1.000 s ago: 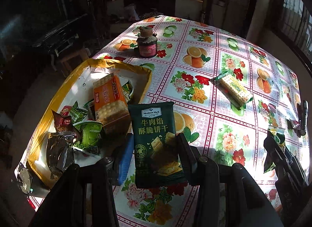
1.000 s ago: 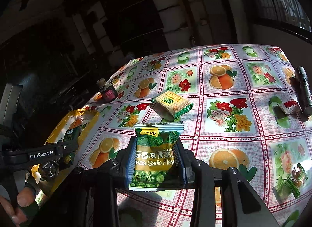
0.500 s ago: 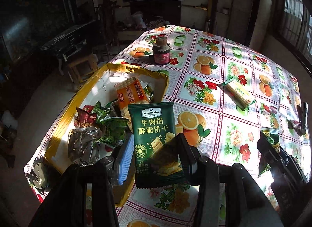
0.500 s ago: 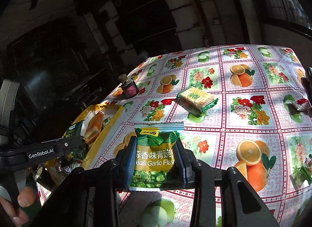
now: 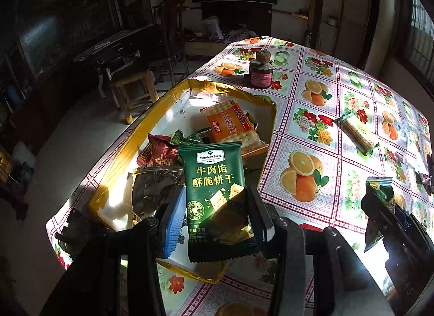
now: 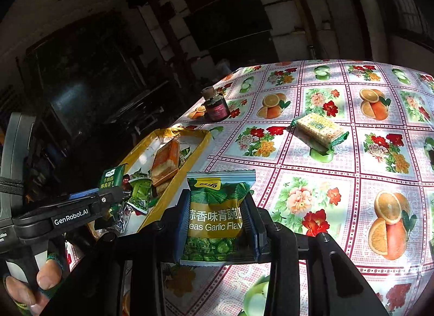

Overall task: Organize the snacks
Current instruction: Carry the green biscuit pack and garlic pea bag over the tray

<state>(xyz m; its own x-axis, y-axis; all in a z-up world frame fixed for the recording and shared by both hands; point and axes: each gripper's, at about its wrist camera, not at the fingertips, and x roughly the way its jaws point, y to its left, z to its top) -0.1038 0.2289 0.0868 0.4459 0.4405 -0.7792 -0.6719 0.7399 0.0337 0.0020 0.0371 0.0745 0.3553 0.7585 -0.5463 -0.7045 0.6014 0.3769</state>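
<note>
The left gripper [image 5: 214, 215] is clamped on a dark green Member's Mark biscuit packet [image 5: 215, 199], which stands upright between its fingers with the top half sticking out above them. The packet hangs over the near end of the yellow-rimmed tray [image 5: 130, 150], above the snacks already piled inside: an orange cracker pack [image 5: 230, 123], a dark red packet [image 5: 157, 153], a crumpled silver wrapper [image 5: 152, 188] and small green packets [image 6: 141, 191]. The right gripper [image 6: 217, 223] is closed on a green pea snack bag [image 6: 217, 212] marked "Garlic Flavor", held upright above the floral tablecloth [image 6: 312, 180] just to the right of the tray. Farther out on the cloth, well apart from both grippers, lies a cracker pack in a green-ended wrapper [image 6: 318, 128], and a small dark jar with a cork lid [image 5: 261, 71] stands beyond the tray's far end.
</note>
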